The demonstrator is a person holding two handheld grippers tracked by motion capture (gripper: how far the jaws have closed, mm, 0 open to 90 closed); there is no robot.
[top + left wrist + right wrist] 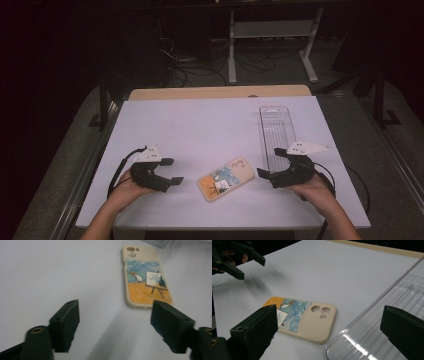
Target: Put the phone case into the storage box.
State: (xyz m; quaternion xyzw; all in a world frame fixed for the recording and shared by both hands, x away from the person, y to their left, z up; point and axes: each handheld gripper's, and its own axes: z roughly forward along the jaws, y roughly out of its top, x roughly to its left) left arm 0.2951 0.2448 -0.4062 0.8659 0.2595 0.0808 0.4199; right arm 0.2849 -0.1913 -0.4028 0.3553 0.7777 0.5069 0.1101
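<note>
Phone case (226, 179) lies flat on the counter (200, 125), both grippers spread wide and holding nothing. Left gripper (171, 171) sits just beside it, right gripper (270, 163) by the clear tray (276, 131). Looks like the pickup step; next move probably needs a jaw on each long edge.

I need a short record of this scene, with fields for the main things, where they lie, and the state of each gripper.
surface: white table
phone case: lies flat, picture side up, between the two grippers, touched by neither
clear tray: empty, on the right side of the table, long side pointing away from the person
left gripper: open, nothing between the jaws, to the left of the phone case
right gripper: open, nothing between the jaws, at the near end of the clear tray
</note>
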